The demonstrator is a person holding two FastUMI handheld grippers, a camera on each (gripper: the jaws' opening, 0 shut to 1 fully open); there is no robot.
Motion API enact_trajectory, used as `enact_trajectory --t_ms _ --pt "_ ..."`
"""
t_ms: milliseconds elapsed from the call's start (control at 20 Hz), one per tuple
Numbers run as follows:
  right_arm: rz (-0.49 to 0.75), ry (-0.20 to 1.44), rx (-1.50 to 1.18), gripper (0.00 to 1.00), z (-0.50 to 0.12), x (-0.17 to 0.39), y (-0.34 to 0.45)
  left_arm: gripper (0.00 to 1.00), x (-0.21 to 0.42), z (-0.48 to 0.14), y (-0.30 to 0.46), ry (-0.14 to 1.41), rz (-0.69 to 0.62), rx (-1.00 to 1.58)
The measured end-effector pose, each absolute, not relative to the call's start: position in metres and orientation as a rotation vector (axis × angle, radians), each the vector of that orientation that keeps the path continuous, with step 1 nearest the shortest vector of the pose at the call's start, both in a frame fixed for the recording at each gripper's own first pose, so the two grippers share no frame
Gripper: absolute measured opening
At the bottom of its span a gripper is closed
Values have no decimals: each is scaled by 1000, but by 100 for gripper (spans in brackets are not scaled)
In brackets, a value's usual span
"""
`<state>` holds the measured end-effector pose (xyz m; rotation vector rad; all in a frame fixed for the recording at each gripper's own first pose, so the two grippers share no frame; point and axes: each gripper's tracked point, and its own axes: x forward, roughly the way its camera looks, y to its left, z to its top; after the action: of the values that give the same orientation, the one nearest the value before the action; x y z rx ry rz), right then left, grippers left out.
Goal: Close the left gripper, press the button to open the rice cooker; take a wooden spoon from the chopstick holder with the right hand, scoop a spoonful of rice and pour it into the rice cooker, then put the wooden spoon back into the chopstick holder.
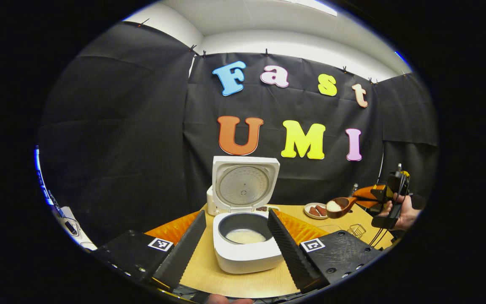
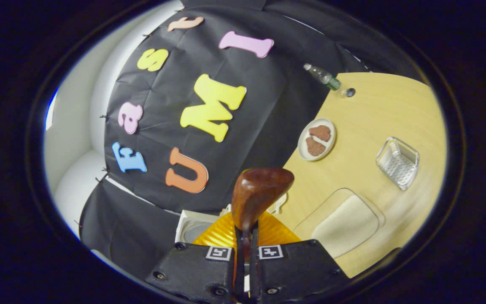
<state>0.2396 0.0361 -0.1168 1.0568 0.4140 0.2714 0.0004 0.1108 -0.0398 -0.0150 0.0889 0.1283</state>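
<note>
Two fingers of your left gripper (image 1: 236, 240) stand wide apart with nothing between them, framing the open cooker (image 1: 245, 236) on the tabletop (image 1: 201, 270). Its lid (image 1: 244, 184) stands upright at the far side, and some rice (image 1: 245, 236) lies in the bottom of the dark inner pot. An orange mat (image 1: 171, 228) lies under the cooker and reaches out on both sides.

Off to the right in the left gripper view, your right gripper (image 1: 373, 198) is held up by your hand (image 1: 403, 213) above the tabletop. It carries the spoon (image 1: 341, 206) with the bowl pointing left toward the cooker, level, and heaped with white rice. The spoon is in the air, to the right of the cooker and not over the pot. Just beyond it sits a plate (image 1: 315, 210) with two brown pieces on it.

In the right gripper view, the fingers (image 2: 231, 253) are closed tight on the spoon's handle, and the back of the bowl (image 2: 260, 190) rises straight ahead of them. This view is tilted, so the tabletop (image 2: 386, 105) sits to the right. On it you have the plate (image 2: 317, 139), a small wire basket (image 2: 397, 162), a clear tray of rice (image 2: 344, 223) near the gripper, and a bottle (image 2: 322, 77) at the far edge. A corner of the cooker (image 2: 190, 228) and the mat (image 2: 222, 236) show below the spoon.
</note>
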Motion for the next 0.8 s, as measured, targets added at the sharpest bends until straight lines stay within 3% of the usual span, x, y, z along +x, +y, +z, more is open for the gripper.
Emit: enact_trajectory --t_ms 450,800 --pt "399 529 787 10 -123 276 194 94 -14 -46 139 95 204 -64" --pt "442 541 486 10 -130 290 258 94 -8 -49 119 72 210 -93"
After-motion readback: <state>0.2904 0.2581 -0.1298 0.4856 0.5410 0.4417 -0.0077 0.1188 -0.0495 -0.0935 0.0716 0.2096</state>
